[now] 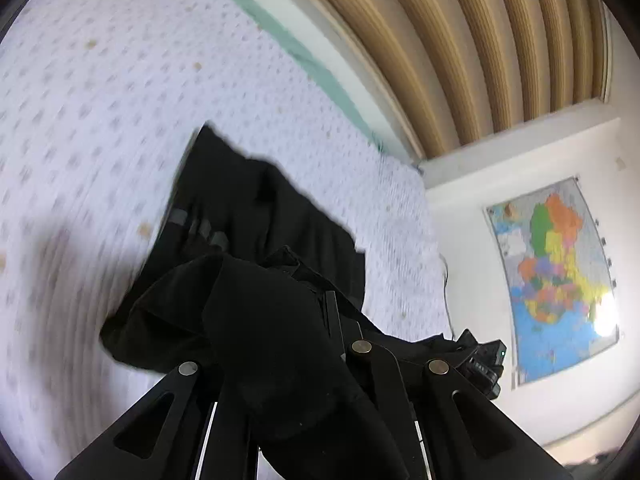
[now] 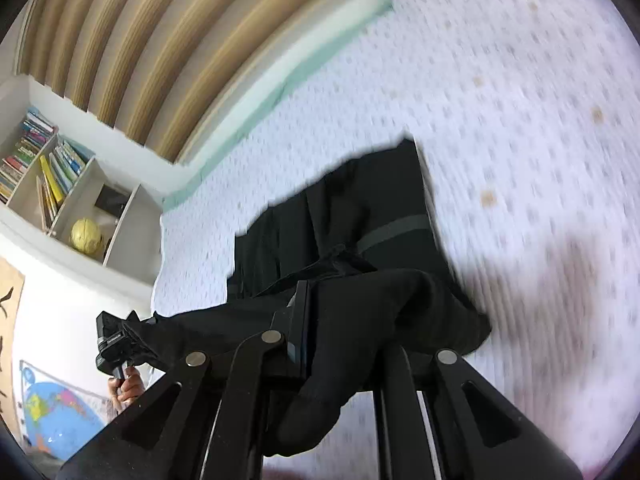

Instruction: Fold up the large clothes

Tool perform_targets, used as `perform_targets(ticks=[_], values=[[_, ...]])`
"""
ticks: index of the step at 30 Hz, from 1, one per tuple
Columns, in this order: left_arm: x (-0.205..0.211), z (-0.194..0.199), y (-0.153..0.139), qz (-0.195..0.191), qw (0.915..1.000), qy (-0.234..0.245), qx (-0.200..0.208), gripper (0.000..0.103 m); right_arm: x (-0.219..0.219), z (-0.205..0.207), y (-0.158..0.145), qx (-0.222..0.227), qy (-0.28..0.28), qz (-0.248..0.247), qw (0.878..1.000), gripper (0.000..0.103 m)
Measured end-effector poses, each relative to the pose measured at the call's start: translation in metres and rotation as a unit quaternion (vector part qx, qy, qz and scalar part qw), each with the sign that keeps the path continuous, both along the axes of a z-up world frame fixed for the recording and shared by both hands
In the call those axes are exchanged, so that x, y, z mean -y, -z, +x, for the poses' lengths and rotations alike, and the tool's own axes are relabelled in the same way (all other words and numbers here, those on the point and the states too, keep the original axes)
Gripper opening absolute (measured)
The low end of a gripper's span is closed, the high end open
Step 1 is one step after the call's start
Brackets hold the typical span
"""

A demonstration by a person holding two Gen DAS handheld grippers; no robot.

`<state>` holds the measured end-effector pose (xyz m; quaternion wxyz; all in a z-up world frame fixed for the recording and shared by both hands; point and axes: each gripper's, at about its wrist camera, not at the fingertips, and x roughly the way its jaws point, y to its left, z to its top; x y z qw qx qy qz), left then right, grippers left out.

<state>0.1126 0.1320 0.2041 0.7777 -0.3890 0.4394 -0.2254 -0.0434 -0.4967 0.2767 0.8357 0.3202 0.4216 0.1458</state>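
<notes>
A large black garment [image 1: 256, 216] with a grey stripe lies on a white dotted bedsheet [image 1: 100, 100]; its near end is lifted off the bed. My left gripper [image 1: 320, 320] is shut on that lifted edge, and cloth drapes over its fingers. My right gripper [image 2: 320, 312] is shut on the same edge of the black garment [image 2: 360, 216], with fabric hanging over and below its jaws. Each gripper shows in the other's view: the right one [image 1: 480, 360] at lower right, the left one [image 2: 116, 344] at lower left. The fingertips are hidden by cloth.
A slatted wooden headboard [image 1: 480, 40] stands behind the bed. A colourful wall map [image 1: 556, 276] hangs to one side. A white shelf [image 2: 60, 184] with books and a yellow globe [image 2: 86, 236] is on the other side. The white bedsheet [image 2: 520, 120] spreads around the garment.
</notes>
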Motion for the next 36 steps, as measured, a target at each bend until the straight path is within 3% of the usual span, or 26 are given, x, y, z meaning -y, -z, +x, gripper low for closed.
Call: perform_targets(ticks=[4, 7, 10, 14, 18, 21, 23, 27, 31, 32, 33, 34, 35, 36], values=[[0.005, 0.068, -0.006, 0.013, 0.9996, -0.024, -0.001, 0.01, 0.009, 0.067, -0.017, -0.001, 0.014, -0.021, 1.0, 0.014], [0.009, 0.116, 0.005, 0.036, 0.9984, -0.04, -0.015, 0.01, 0.007, 0.117, -0.006, -0.018, 0.027, -0.053, 0.998, 0.015], [0.021, 0.157, 0.031, 0.077, 0.9955, -0.041, -0.037, 0.01, 0.005, 0.166, 0.031, -0.062, 0.04, -0.072, 0.995, 0.016], [0.034, 0.204, 0.096, 0.106, 0.9888, -0.039, -0.098, 0.014, 0.0, 0.21, 0.099, -0.132, 0.045, -0.095, 0.986, 0.016], [0.045, 0.218, 0.149, 0.108, 0.9837, -0.025, -0.141, 0.015, -0.008, 0.229, 0.158, -0.184, 0.039, -0.1, 0.977, 0.015], [0.05, 0.221, 0.164, 0.118, 0.9831, -0.019, -0.139, 0.015, -0.011, 0.234, 0.169, -0.19, 0.037, -0.106, 0.975, 0.015], [0.049, 0.221, 0.163, 0.113, 0.9832, -0.014, -0.143, 0.015, -0.011, 0.232, 0.165, -0.192, 0.033, -0.106, 0.975, 0.015], [0.037, 0.211, 0.141, 0.087, 0.9855, 0.014, -0.145, 0.019, 0.005, 0.22, 0.145, -0.178, 0.022, -0.046, 0.983, 0.024], [0.013, 0.185, 0.098, 0.027, 0.9929, 0.03, -0.112, 0.036, 0.024, 0.193, 0.109, -0.146, -0.009, 0.026, 0.989, 0.034], [0.009, 0.177, 0.087, 0.012, 0.9942, 0.038, -0.1, 0.045, 0.029, 0.184, 0.098, -0.138, -0.018, 0.039, 0.989, 0.04], [0.005, 0.166, 0.073, -0.002, 0.9952, 0.047, -0.086, 0.049, 0.033, 0.176, 0.089, -0.131, -0.023, 0.045, 0.99, 0.053], [0.0, 0.156, 0.06, -0.014, 0.9958, 0.053, -0.073, 0.062, 0.037, 0.166, 0.077, -0.119, -0.026, 0.044, 0.992, 0.059], [-0.004, 0.148, 0.049, -0.019, 0.9965, 0.056, -0.06, 0.075, 0.04, 0.157, 0.065, -0.103, -0.028, 0.031, 0.994, 0.073], [-0.006, 0.143, 0.039, -0.012, 0.9973, 0.053, -0.048, 0.079, 0.041, 0.15, 0.056, -0.089, -0.027, 0.01, 0.996, 0.084]])
